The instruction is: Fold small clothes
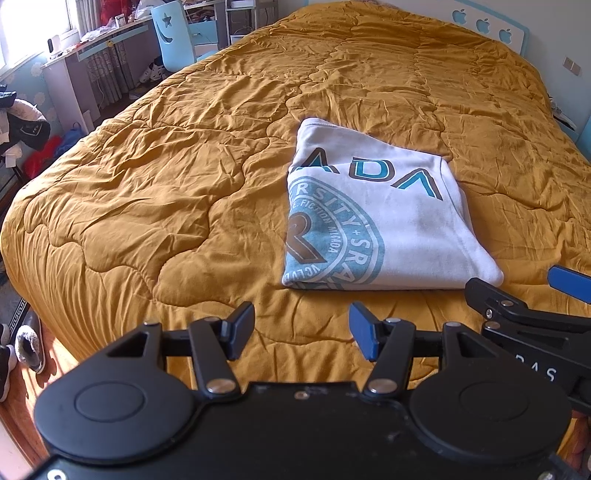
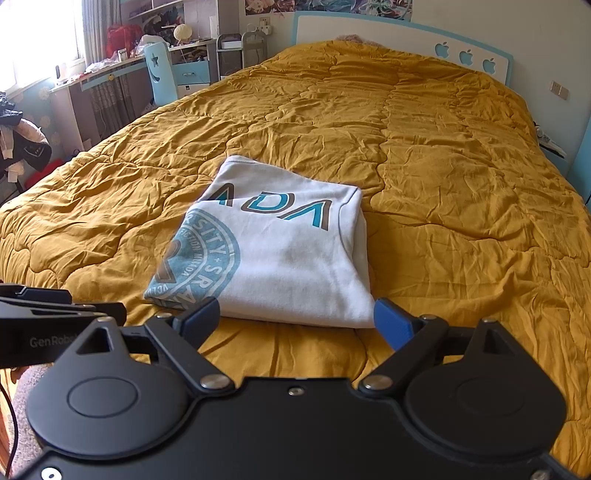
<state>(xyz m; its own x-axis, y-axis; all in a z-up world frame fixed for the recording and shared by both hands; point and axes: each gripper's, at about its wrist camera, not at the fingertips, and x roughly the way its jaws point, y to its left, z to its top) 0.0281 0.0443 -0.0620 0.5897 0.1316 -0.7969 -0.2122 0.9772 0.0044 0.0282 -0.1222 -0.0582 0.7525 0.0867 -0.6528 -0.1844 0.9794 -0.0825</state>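
Observation:
A white garment (image 1: pixel 384 221) with a teal round print and teal-brown letters lies folded into a compact rectangle on the mustard quilt (image 1: pixel 166 177); it also shows in the right wrist view (image 2: pixel 280 251). My left gripper (image 1: pixel 303 332) is open and empty, just short of the garment's near edge, over the quilt. My right gripper (image 2: pixel 297 321) is open and empty, its fingertips level with the garment's near edge, one on each side. The right gripper also shows at the right edge of the left wrist view (image 1: pixel 524 295).
The quilt (image 2: pixel 443 184) covers a wide bed with a white and blue headboard (image 2: pixel 406 40). A desk (image 1: pixel 85 55) and a blue chair (image 1: pixel 173 33) stand left of the bed. Shoes (image 1: pixel 26 347) lie on the floor by the bed's near left corner.

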